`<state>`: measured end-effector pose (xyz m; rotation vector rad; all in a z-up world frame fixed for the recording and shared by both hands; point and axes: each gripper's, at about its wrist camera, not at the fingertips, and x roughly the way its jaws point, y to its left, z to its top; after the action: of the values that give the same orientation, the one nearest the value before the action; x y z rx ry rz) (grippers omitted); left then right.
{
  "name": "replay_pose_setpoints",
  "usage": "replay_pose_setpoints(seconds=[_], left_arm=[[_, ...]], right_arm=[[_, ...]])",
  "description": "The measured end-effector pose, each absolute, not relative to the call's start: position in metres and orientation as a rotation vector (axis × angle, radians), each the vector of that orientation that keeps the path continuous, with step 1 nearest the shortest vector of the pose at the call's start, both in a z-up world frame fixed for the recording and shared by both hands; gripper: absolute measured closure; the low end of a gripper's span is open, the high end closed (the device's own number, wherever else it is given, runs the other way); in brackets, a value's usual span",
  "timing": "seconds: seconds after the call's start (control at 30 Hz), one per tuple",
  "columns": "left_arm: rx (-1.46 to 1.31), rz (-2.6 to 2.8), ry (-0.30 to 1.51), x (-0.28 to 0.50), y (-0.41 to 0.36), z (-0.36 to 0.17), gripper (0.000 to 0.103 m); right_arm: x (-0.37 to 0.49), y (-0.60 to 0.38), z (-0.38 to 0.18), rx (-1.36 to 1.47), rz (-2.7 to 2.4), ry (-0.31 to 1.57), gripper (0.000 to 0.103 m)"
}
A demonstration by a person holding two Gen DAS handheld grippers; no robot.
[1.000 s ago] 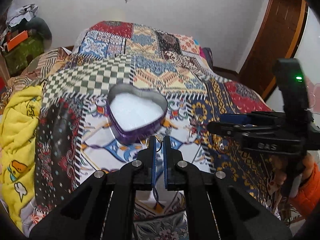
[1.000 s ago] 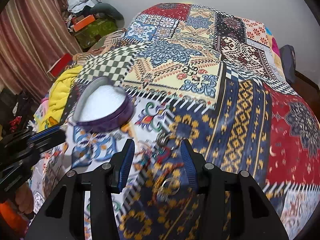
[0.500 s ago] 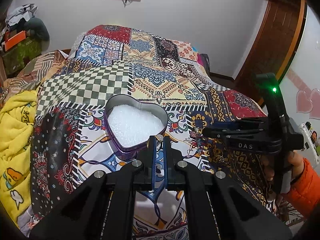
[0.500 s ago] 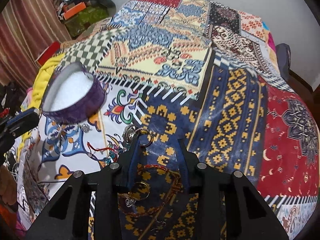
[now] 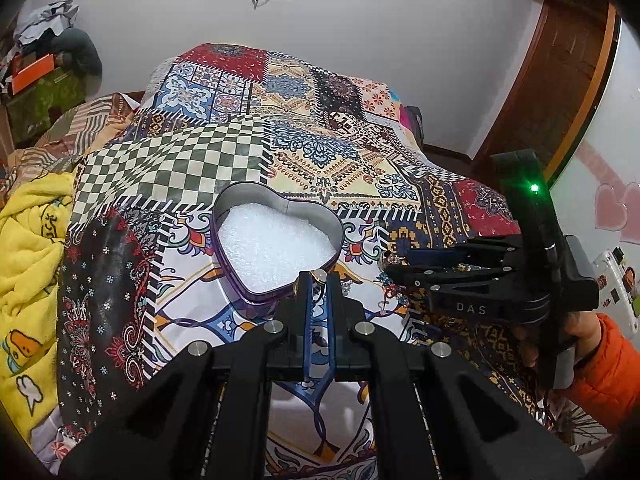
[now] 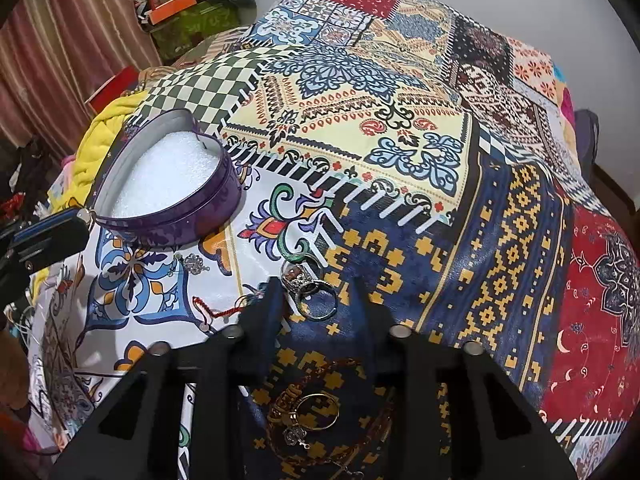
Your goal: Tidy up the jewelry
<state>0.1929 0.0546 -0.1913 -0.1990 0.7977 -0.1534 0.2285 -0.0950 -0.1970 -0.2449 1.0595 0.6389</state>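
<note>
A: While the left gripper (image 5: pixel 317 280) is clenched on a small ring (image 5: pixel 320 277) at the heart tin's (image 5: pixel 280 248) near rim, the right gripper (image 6: pixel 316 288) stands spread around silver rings (image 6: pixel 310 290) on the quilt (image 6: pixel 500 240).

B: Likely light, rigid, slippery. Pinch across the band; soft fabric gives underneath.

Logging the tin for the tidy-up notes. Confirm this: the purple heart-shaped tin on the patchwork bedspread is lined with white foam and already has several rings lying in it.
One thing is wrong: the heart-shaped tin holds no rings. The left wrist view shows only bare white foam inside. The rings lie on the bedspread.
</note>
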Motion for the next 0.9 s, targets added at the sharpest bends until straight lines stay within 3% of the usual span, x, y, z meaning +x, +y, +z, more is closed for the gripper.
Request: replay_pose_setpoints(seconds=[0.33, 0.9], left_arm=[[-0.201, -0.142, 0.797, 0.19, 0.055, -0.186, 0.099], [-0.175, -0.1, 0.693, 0.173, 0.062, -0.137, 0.099]], right_arm=[[0.229, -0.106, -0.189, -0.171, 0.626, 1.072, 0.084], [0.209, -0.103, -0.107, -0.072, 0.681, 0.866, 0.084]])
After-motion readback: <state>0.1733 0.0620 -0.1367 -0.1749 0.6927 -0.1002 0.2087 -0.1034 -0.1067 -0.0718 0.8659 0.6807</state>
